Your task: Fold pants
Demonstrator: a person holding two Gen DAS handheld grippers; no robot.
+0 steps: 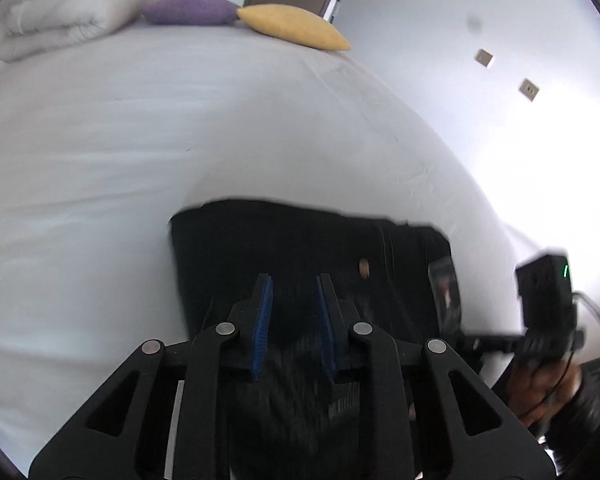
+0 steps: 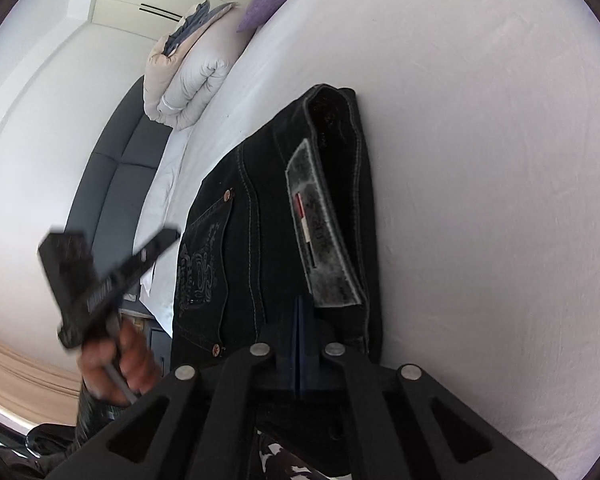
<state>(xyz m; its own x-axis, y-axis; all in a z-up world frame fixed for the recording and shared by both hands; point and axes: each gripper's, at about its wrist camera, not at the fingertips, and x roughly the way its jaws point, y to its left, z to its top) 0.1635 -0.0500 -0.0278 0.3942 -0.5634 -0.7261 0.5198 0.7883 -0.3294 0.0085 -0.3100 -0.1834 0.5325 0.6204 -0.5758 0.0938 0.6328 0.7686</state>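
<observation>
Black jeans [image 1: 300,240] lie folded in a compact stack on the white bed sheet [image 1: 180,140]. The left gripper [image 1: 294,284] hovers over them, its blue pads apart and nothing pinched between them; the picture is blurred. In the right wrist view the jeans [image 2: 240,240] show a back pocket with embroidery [image 2: 200,268] and a grey waistband patch [image 2: 320,240]. My right gripper [image 2: 300,304] is shut, pads pressed together, its tip over the near edge of the jeans beside the patch. A hand [image 2: 120,360] holds the left gripper, blurred, to the left of the jeans.
A purple cushion [image 1: 192,10], a yellow cushion [image 1: 292,26] and a folded white duvet [image 1: 60,12] sit at the far end of the bed. A white wall with sockets [image 1: 528,90] runs along the right. A dark headboard [image 2: 116,184] stands beyond the duvet.
</observation>
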